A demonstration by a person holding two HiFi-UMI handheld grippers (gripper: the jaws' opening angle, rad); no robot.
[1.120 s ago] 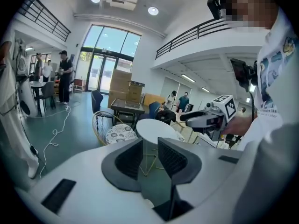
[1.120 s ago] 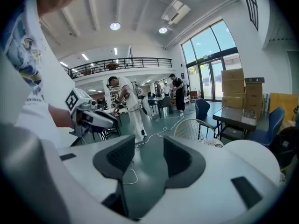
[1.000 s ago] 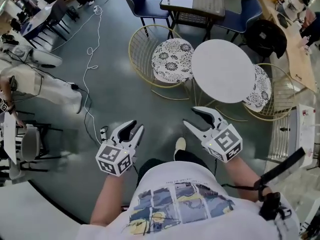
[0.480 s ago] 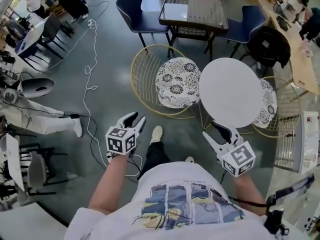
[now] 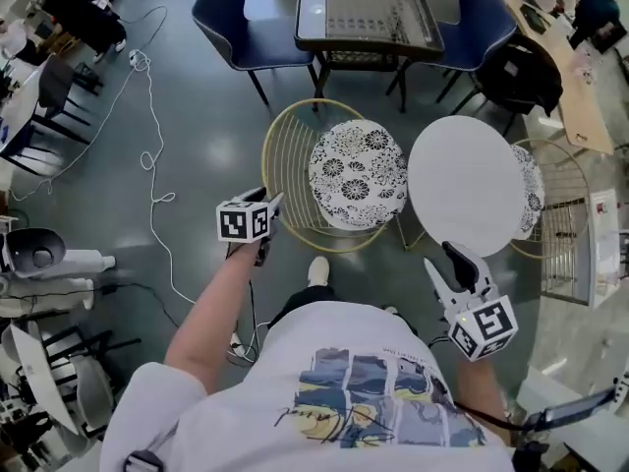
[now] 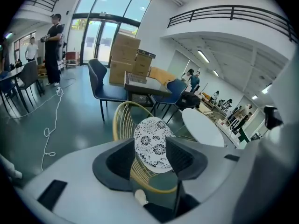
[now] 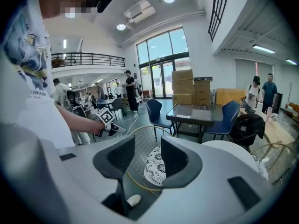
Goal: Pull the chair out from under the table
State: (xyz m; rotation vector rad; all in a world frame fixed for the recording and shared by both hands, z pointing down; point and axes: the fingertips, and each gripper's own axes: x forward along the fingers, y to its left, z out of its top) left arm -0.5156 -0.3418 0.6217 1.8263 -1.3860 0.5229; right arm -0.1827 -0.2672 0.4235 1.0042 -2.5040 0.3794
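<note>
A gold wire chair [image 5: 285, 160] with a black-and-white patterned cushion [image 5: 356, 173] stands beside the round white table [image 5: 467, 185], its seat edge tucked against the tabletop. My left gripper [image 5: 267, 207] hangs close to the chair's curved back rim without touching it. Its jaws are opening and hold nothing. In the left gripper view the cushion [image 6: 154, 143] and wire back [image 6: 122, 120] show beyond the left gripper [image 6: 152, 157]. My right gripper [image 5: 448, 264] is open and empty near the table's front edge. In its own view the right gripper [image 7: 142, 160] frames the chair [image 7: 140, 143].
A second gold wire chair [image 5: 560, 214] sits at the table's right side. Behind are two dark blue chairs [image 5: 236, 28], a glass-top table [image 5: 364, 8] and a black bag [image 5: 516, 72]. A white cable [image 5: 147, 136] trails on the floor at left. People stand farther off [image 6: 51, 45].
I have stepped closer to the chair. The left gripper swung forward and up to the chair's back rim, jaws wider. The right gripper shifted right, towards the table's edge.
</note>
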